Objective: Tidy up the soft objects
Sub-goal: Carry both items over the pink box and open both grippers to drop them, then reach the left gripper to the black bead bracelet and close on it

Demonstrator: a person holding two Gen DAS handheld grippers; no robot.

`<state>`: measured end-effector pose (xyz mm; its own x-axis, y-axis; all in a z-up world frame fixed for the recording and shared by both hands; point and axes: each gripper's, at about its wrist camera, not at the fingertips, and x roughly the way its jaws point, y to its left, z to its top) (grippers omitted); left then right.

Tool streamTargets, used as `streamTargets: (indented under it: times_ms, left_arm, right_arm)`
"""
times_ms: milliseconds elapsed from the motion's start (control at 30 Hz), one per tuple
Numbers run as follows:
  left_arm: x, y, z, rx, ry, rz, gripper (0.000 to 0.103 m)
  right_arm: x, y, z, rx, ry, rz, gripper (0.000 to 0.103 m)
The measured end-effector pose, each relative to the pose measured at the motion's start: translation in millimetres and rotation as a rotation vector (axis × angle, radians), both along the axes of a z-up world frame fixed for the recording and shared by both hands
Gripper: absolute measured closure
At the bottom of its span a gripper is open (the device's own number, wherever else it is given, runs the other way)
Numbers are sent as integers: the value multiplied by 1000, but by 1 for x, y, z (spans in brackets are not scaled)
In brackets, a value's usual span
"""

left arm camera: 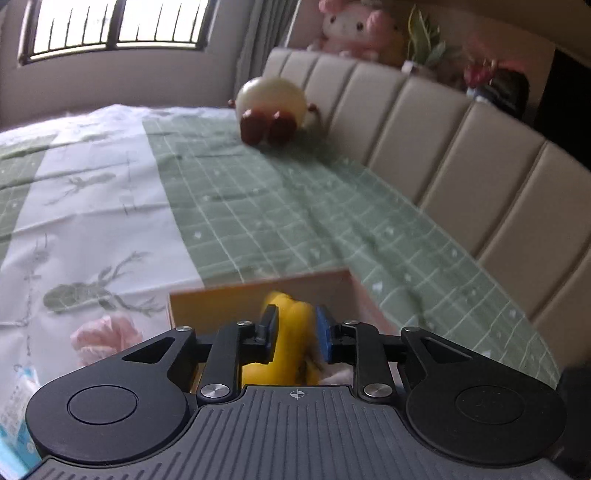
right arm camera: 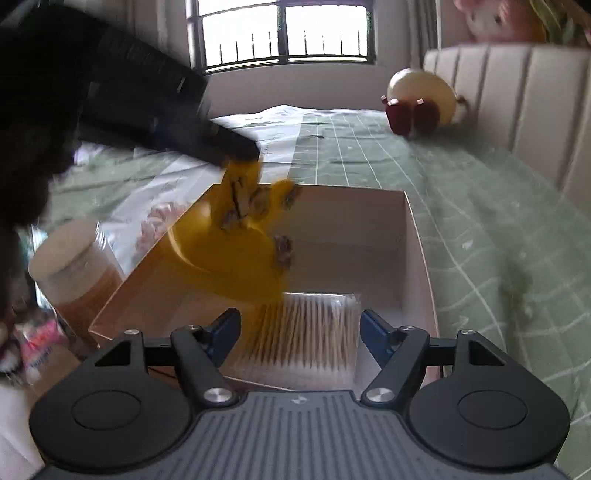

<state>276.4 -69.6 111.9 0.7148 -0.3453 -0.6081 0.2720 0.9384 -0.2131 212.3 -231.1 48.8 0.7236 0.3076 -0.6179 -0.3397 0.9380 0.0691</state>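
Observation:
My left gripper (left arm camera: 294, 330) is shut on a yellow soft toy (left arm camera: 291, 343) and holds it over the open cardboard box (left arm camera: 258, 295). In the right wrist view the toy (right arm camera: 236, 254) hangs blurred from the left gripper (right arm camera: 236, 151) above the box (right arm camera: 417, 251). A pack of cotton swabs (right arm camera: 310, 332) lies in the box's near end. My right gripper (right arm camera: 298, 336) is open and empty at the box's near edge, over the swabs. A pink soft item (left arm camera: 107, 334) lies on the bed left of the box.
A round cream and brown plush (left arm camera: 271, 110) sits at the padded headboard (left arm camera: 461, 155). A pink plush (left arm camera: 351, 29) sits above the headboard. A lidded jar (right arm camera: 74, 273) stands left of the box. Small packets (right arm camera: 37, 347) lie beside it. Green and white bedding (left arm camera: 258, 206) spreads around.

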Motion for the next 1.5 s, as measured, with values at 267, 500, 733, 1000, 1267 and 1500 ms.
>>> streamTargets:
  times_ms: [267,500,733,1000,1267,1500]
  left_arm:
    - [-41,19,35,-67,-190,22,73]
    - [-126,69,59,-9,-318,140,73]
    - [-193,145,10,13,-207,344,73]
    - [-243,216,-47,-57,-109,524,73]
    - [-254,202,-62,40,-111,398,73]
    - [-253,224,-82,3,-18,643,73]
  right_arm:
    - [-34,-21,16,92,-198,-137,31]
    - [-98,-21,12,126,-238,-200,31]
    - [-140,28,2,68,-222,-71,31]
    - [-154,90,-8,-6,-183,77,31]
    - [-163,120,-35,-127,-156,129,31]
    - [-158,117,-37,-116,-131,132,31]
